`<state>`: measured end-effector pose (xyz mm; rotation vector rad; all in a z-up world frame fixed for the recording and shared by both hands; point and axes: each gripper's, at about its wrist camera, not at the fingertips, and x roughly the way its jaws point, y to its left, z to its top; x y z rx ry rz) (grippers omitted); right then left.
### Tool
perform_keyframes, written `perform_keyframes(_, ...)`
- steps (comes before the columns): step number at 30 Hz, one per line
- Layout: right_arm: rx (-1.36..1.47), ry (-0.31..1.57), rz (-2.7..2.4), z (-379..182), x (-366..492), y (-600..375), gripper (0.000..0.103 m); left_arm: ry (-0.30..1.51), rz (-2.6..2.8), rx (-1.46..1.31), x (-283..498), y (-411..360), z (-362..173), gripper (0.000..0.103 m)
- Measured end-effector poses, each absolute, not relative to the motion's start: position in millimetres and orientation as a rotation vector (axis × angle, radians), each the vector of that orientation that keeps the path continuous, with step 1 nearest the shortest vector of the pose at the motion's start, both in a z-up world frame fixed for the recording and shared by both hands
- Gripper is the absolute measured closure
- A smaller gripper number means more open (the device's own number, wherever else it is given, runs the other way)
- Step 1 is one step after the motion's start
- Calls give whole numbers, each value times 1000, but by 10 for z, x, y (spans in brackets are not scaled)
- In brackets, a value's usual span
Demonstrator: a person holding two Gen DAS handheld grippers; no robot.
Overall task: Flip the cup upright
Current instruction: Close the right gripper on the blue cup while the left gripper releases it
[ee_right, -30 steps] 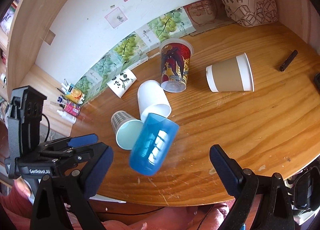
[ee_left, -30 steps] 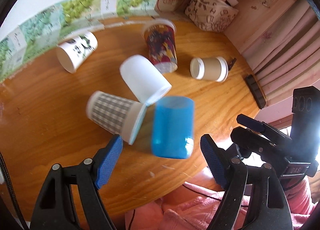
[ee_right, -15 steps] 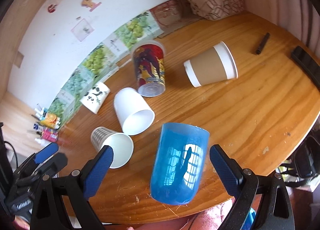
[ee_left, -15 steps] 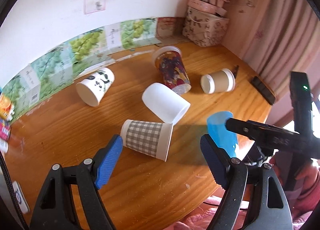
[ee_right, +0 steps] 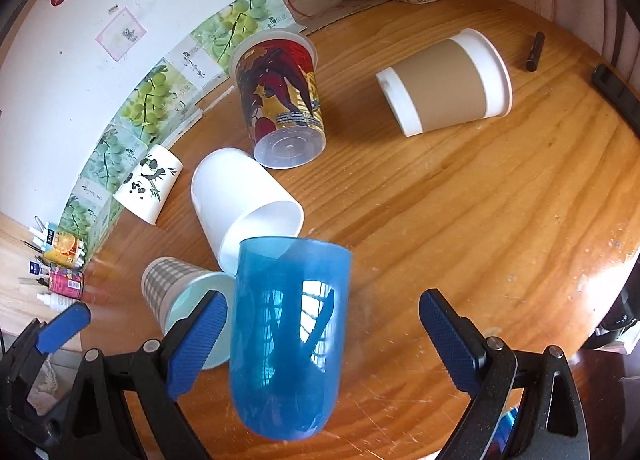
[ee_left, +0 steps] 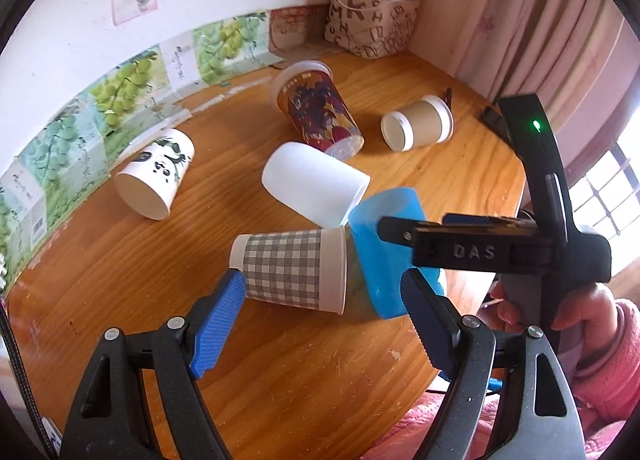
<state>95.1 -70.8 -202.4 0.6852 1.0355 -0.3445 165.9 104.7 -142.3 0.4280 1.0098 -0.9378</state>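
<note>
Glossy translucent blue plastic cup (ee_right: pixel 288 340)

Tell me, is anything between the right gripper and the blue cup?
Nothing visible. The blue cup lies between the open fingers of the right gripper. The checked cup lies just beyond the left finger.

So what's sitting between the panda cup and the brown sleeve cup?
In the right wrist view, the red printed cup lies on its side between the panda cup and the brown sleeve cup.
</note>
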Motion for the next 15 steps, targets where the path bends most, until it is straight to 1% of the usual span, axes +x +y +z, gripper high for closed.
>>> perform_keyframes(6,687,1049,-361,-2089,1096,-689,7,1027,-1016,457,1679,978,-1487,20)
perform_keyframes(12,738,1109,-387,-2201,1092,-756,14,1054,-1053,454,1701,906,-1531,20)
perform_keyframes(15,729,1138,-399,-2246,1106,-770,21,1057,-1053,446,1725,881,-1531,20)
